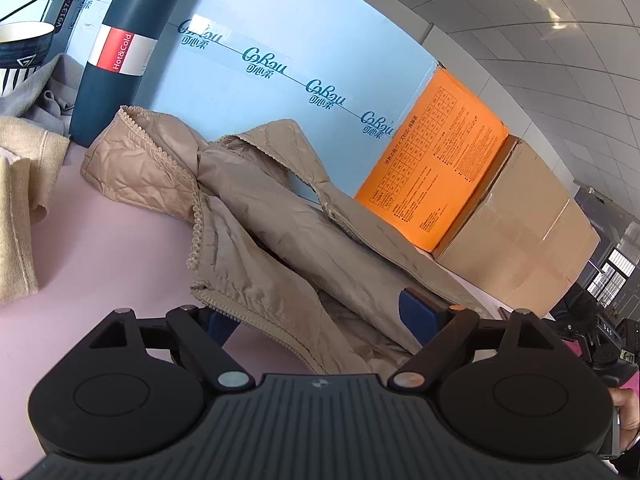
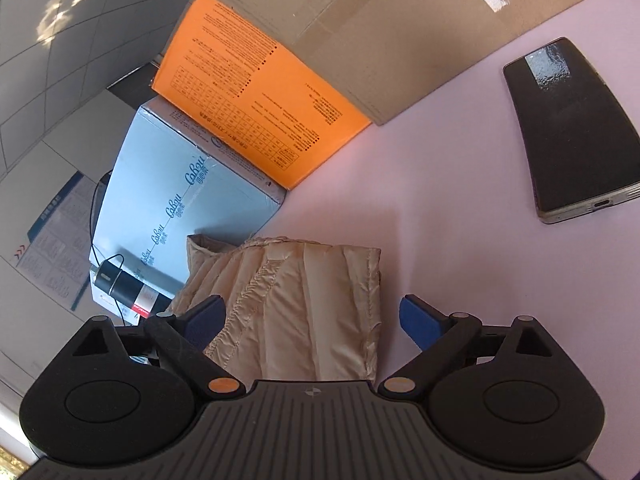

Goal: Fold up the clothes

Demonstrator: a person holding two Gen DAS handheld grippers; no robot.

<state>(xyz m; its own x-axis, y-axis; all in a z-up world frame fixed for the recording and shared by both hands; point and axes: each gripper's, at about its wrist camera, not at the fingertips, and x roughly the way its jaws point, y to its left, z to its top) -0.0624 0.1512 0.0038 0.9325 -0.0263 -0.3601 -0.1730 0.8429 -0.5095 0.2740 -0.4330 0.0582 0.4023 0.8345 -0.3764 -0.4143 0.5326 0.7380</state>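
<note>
A tan quilted jacket (image 1: 280,216) with a lace-trimmed hood lies crumpled on the pink table (image 1: 100,240) in the left wrist view. My left gripper (image 1: 320,320) stands open over its near zipper edge. Fabric lies between the blue pads (image 1: 420,316), and they do not press it. In the right wrist view a folded end of the same jacket (image 2: 296,304) looks cream in the sunlight. My right gripper (image 2: 314,320) is open wide around it. Its left pad (image 2: 206,320) sits close against the fabric, while the right one stands clear.
Behind the jacket stand a light-blue carton (image 1: 280,40), an orange box (image 1: 440,168) and a brown cardboard box (image 1: 520,232). A dark blue flask (image 1: 120,52), a patterned bowl (image 1: 20,52), grey cloth and a beige garment (image 1: 16,208) are at the left. A black phone (image 2: 572,128) lies at the right.
</note>
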